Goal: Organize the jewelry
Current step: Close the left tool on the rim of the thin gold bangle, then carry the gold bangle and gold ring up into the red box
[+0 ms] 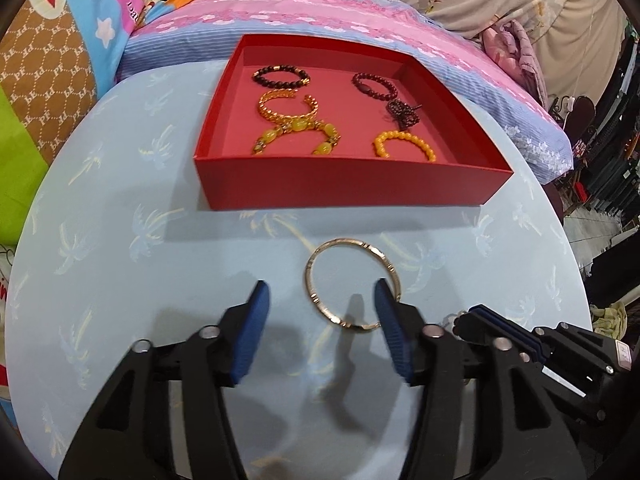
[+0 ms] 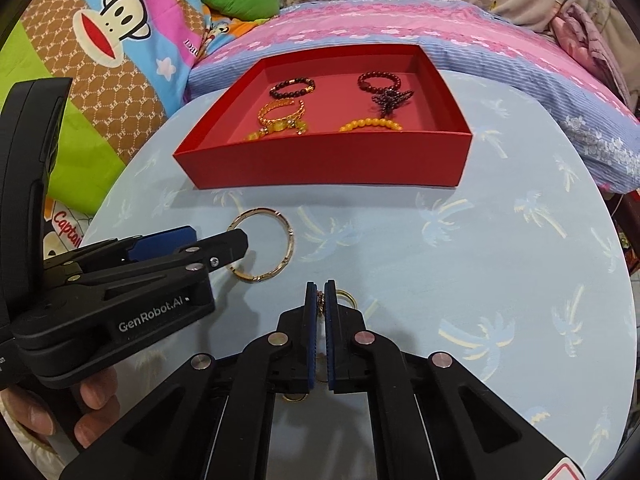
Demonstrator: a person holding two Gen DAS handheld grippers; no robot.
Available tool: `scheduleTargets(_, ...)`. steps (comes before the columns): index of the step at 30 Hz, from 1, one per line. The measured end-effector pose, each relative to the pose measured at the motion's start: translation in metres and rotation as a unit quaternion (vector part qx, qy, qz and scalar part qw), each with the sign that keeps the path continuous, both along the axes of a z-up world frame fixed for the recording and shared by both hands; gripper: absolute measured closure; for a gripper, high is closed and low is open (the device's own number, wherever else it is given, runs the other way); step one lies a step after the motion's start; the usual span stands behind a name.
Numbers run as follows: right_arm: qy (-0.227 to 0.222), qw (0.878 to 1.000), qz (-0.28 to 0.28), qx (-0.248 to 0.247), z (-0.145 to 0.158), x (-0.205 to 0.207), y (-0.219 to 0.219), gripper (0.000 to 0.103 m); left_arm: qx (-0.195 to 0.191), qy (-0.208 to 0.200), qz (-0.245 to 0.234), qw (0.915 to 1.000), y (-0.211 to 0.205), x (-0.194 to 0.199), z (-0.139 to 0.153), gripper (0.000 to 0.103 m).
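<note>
A red box [image 1: 348, 186] [image 2: 320, 168] on the round light-blue table holds several bracelets: dark bead ones, gold and yellow ones. A thin gold bangle [image 1: 320, 304] [image 2: 288, 236] lies flat on the table in front of the box. My left gripper [image 1: 320, 296] [image 2: 216, 240] is open, its right finger pad over the bangle's right side. My right gripper [image 2: 320, 296] [image 1: 472, 318] is shut on a small ring [image 2: 321, 300] just above the table. Another gold ring [image 2: 346, 296] lies beside its right finger, and one [image 2: 294, 398] shows under the gripper.
The table [image 1: 120, 280] [image 2: 480, 280] stands against a bed with a pink and blue pillow [image 1: 320, 12] [image 2: 400, 24] and cartoon bedding [image 2: 100, 40]. Dark furniture [image 1: 608, 160] stands to the right.
</note>
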State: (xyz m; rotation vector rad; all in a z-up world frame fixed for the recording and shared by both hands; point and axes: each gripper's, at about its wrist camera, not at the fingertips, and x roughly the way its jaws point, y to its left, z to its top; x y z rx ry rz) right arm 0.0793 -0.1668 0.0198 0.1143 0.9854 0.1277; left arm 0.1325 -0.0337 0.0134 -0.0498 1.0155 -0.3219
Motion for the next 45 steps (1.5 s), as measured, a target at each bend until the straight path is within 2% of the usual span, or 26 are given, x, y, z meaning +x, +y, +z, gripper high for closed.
scheduleTargets(9,-0.003,1.0,-0.023,0.002,0.002,0.004,-0.02,0.099,0.028,-0.005,-0.013,0.9995,-0.032,0.009,-0.011,0.037)
scheduleTargets(12,0.0,1.0,-0.027,0.005,0.001,0.005,-0.024,0.099,0.048,-0.016,-0.02,0.9985,-0.039,0.008,-0.014,0.038)
scheduleTargets(15,0.001,1.0,-0.028,0.007,0.0,0.007,-0.025,0.099,0.061,-0.026,-0.025,0.9975,-0.04,0.006,-0.014,0.046)
scheduleTargets(24,-0.007,1.0,-0.027,0.012,0.006,0.006,-0.025,0.099,0.045,-0.021,-0.018,0.9986,-0.026,0.002,-0.005,0.046)
scheduleTargets(36,-0.029,0.998,-0.035,0.031,0.028,0.001,-0.032,0.099,0.026,-0.038,0.017,0.9988,0.012,-0.001,0.028,0.046)
scheduleTargets(45,-0.047,0.997,-0.033,0.041,0.044,0.008,-0.032,0.099,0.015,-0.054,0.024,0.9982,0.018,0.004,0.048,0.046)
